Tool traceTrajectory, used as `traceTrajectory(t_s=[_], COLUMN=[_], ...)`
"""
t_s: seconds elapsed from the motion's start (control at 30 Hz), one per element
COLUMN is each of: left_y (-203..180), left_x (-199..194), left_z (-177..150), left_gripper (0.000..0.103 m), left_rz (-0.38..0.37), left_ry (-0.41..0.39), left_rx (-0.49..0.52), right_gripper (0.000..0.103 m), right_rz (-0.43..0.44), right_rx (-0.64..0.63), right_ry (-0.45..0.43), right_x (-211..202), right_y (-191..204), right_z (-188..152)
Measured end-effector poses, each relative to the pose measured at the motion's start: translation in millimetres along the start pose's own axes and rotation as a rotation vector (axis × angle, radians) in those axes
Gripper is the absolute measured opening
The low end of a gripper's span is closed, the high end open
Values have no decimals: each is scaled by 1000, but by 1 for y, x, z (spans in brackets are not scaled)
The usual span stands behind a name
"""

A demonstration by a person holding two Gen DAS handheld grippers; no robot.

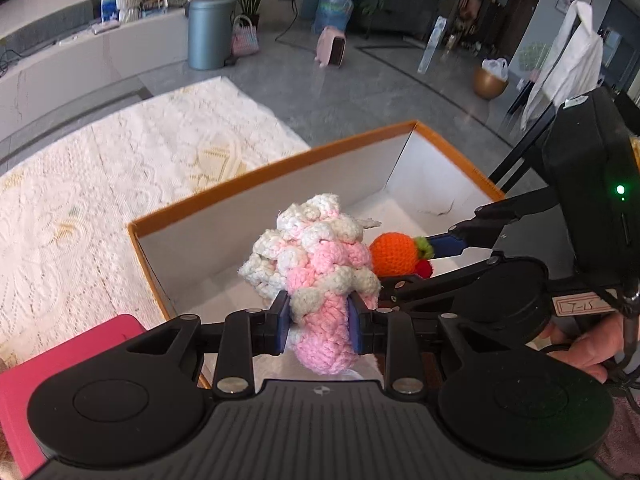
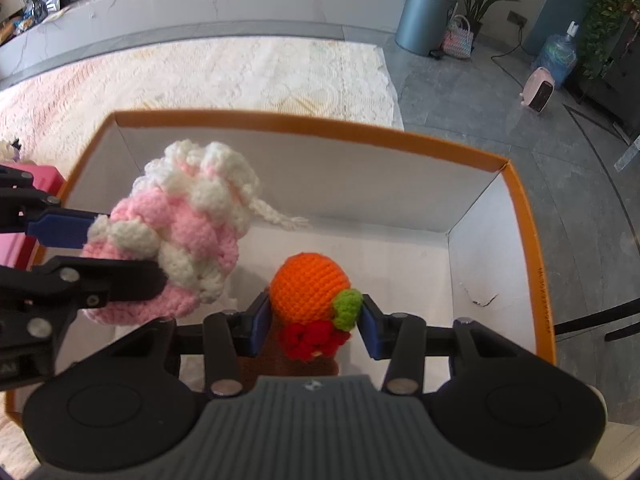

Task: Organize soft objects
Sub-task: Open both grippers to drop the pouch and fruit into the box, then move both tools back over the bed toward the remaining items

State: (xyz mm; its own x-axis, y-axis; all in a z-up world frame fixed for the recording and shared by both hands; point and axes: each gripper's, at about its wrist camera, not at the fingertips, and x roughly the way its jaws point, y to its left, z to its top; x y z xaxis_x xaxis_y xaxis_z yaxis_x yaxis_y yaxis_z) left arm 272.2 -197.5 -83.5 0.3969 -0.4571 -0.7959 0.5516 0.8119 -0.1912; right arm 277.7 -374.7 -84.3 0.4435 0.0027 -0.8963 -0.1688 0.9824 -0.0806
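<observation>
Both tools are clenched on crochet stuff: left tool (image 1: 320, 322) pinches the pink-and-white knit piece (image 1: 320, 272) by its stem, right tool (image 2: 314, 322) grips the orange crochet ball (image 2: 310, 286), both hanging over the open orange-rimmed box (image 2: 532, 240). I'd lower them near the white floor, spaced apart, then let go so nothing rolls. Small print runs along the box's right rim, too blurry to read.
</observation>
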Motion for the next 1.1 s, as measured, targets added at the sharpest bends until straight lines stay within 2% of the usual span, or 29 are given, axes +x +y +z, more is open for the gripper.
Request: traceTrajectory(t_s=[0.17, 0.33, 0.4, 0.47, 0.6, 0.83, 1.03, 1.1], left_y=[2, 1, 1, 0, 0, -8, -15, -18], left_x=[6, 4, 3, 0, -10, -36, -70, -82], left_z=[-1, 1, 2, 3, 2, -4, -16, -21], left_gripper=[41, 41, 44, 49, 61, 61, 61, 61], left_rz=[23, 39, 39, 45, 21, 10, 26, 37], left_ry=[13, 2, -4, -16, -46, -106, -189, -208], left_rx=[-16, -14, -17, -15, -27, -44, -49, -49], right_gripper=[46, 47, 51, 61, 67, 78, 79, 80], right_rz=[3, -1, -5, -16, -30, -67, -153, -153], right_rx=[-11, -23, -29, -36, -40, -9, 15, 44], right_ry=[33, 40, 43, 40, 41, 15, -40, -72], right_x=[13, 12, 12, 11, 6, -11, -38, -52], right_y=[3, 7, 8, 8, 6, 4, 13, 16], right_z=[-1, -2, -1, 0, -2, -7, -22, -29])
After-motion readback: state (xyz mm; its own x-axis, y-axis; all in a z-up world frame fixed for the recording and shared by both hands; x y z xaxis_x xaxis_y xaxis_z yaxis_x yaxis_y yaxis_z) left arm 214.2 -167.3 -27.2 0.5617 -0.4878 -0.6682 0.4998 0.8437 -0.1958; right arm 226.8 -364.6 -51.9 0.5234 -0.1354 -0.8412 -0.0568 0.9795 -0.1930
